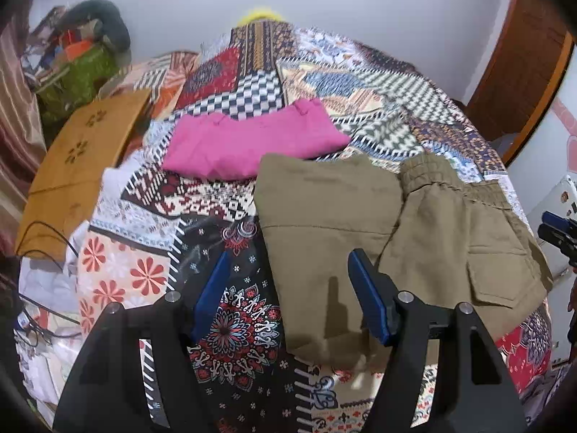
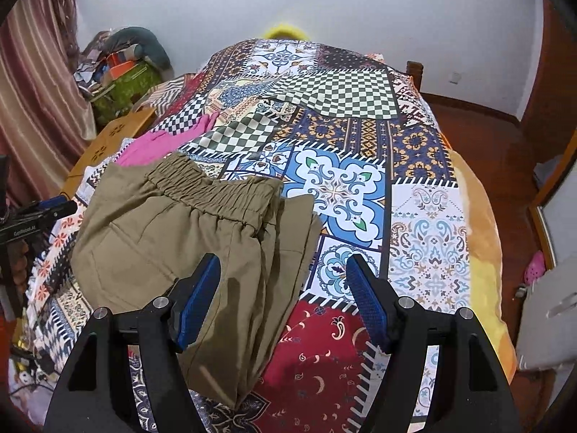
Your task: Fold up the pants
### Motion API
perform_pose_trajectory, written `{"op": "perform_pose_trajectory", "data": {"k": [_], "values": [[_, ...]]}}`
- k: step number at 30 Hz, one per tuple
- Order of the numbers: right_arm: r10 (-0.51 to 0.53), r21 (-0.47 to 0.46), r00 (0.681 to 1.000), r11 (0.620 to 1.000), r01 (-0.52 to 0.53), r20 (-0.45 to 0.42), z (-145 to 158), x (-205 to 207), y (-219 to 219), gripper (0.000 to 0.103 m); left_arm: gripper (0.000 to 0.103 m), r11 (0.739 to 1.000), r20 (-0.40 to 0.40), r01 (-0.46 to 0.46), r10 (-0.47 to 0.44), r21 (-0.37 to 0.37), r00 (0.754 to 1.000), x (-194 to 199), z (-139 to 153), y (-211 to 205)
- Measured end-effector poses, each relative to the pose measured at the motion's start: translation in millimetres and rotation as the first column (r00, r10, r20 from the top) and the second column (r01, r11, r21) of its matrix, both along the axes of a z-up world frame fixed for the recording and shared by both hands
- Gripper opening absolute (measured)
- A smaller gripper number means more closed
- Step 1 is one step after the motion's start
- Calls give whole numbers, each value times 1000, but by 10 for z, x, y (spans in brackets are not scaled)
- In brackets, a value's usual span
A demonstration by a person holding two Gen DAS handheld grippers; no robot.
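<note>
Pants: One pair of brown pants [image 1: 335, 238] lay on the bed, on the patchwork blanket [image 2: 339, 187]. They were folded over, with the stretchy waistband [image 2: 216, 191] at the far end and a pocket flap facing up.
Why there: The bed gave a big flat place, so I think the cloth could stay smooth while it was folded.
Left tongs: The left tongs [image 1: 288, 292] were open and held nothing. One blue pad hung over the blanket and the other over the near edge of the pants. It looked like they had let the cloth go.
Right tongs: The right tongs [image 2: 285, 299] were open too, and empty. They hung over the near right edge of the pants, not pinching it.
How far along: I think the fold was nearly done, maybe done.
Pink cloth: One pink folded cloth [image 1: 252, 140] lay just past the pants, near their far edge. It was likely put there to keep finished things together.
Board: One brown board [image 1: 79, 166] sat at the left side of the bed.
Count: Two tongs, one pair of pants, one pink cloth, one board.
</note>
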State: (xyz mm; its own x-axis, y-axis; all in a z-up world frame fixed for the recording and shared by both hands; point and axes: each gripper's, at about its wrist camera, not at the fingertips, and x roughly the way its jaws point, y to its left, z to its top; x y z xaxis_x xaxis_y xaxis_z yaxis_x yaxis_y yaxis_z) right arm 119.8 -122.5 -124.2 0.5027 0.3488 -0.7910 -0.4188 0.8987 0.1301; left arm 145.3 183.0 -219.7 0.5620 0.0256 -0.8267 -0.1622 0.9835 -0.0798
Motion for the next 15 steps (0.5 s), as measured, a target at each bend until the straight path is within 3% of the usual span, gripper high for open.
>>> {"op": "perform_pose_trajectory", "data": {"k": [3, 7, 12, 15], "values": [[-1, -14, 1000, 1000, 1, 10, -46, -2, 31, 69, 67, 1000, -20, -7, 7, -24, 1000, 41, -97, 18], [15, 42, 998, 999, -12, -66, -162, 45, 48, 69, 67, 999, -46, 7, -8, -34, 999, 96, -222, -19], [27, 45, 990, 999, -21, -141, -310, 85, 101, 70, 67, 997, -76, 37, -43, -73, 996, 209, -357, -84], [28, 73, 984, 997, -15, -177, -382, 115, 109, 75, 67, 994, -82, 52, -60, -97, 995, 292, -406, -122]]}}
